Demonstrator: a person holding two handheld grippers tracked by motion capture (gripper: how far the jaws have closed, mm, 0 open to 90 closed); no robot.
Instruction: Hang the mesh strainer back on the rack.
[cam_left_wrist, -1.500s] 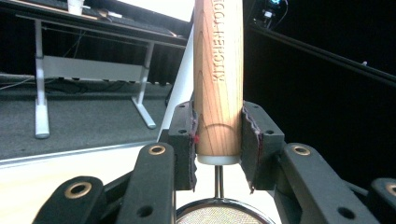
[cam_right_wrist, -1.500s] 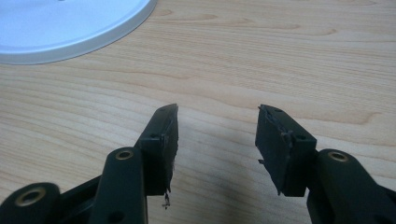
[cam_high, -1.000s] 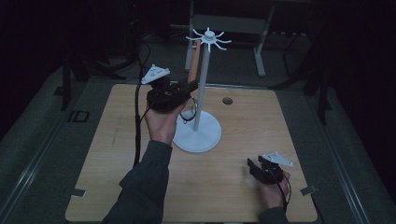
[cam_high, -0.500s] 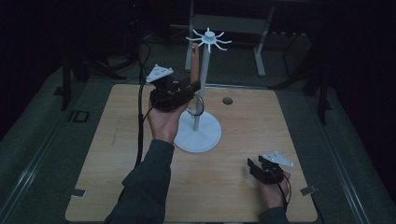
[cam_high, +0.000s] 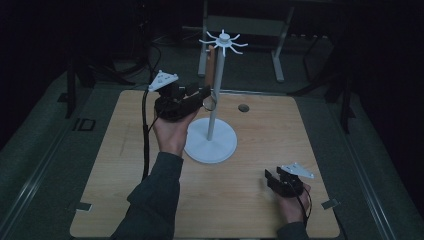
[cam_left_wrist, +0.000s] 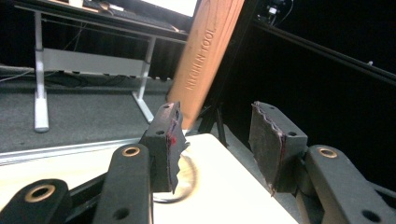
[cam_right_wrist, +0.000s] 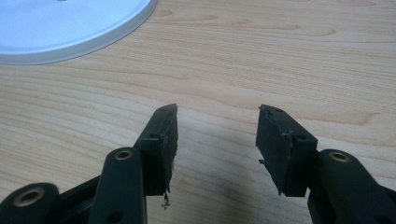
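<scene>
Using the white stand (cam_high: 210, 145) as my landmark. The wooden tool (cam_high: 211, 67) hangs from the stand's spoked top, on the side facing my left gripper (cam_high: 192, 95), just beside the pole. In the left gripper view the tool (cam_left_wrist: 205, 60) sits up and ahead of the jaws, tilted, lettering "KITCHEN TOOL" readable on the handle. Its lower end drops behind the tip of the jaw on the left of that view; the metal ring at its bottom (cam_left_wrist: 180, 175) shows blurred just beyond that jaw. Can't tell if that jaw tip still brushes the handle.

My left gripper (cam_left_wrist: 219, 140) has just been opening: jaws now stand wide and released, gap between the pads bare, nothing clamped. The tool is off to one side of the gap, not in it. In the high view this gripper is raised off the table (cam_high: 125, 165), level with the stand's pole, jaw tips right at the ring.

My right gripper (cam_high: 280, 182) rests on the table well apart from the stand, toward the near right corner. In its own view the right gripper (cam_right_wrist: 217, 140) has jaws spread wide, released, holding nothing, bare wood between them. The stand's round base (cam_right_wrist: 70, 25) shows far up at top left of that view, clear of the jaws.
</scene>
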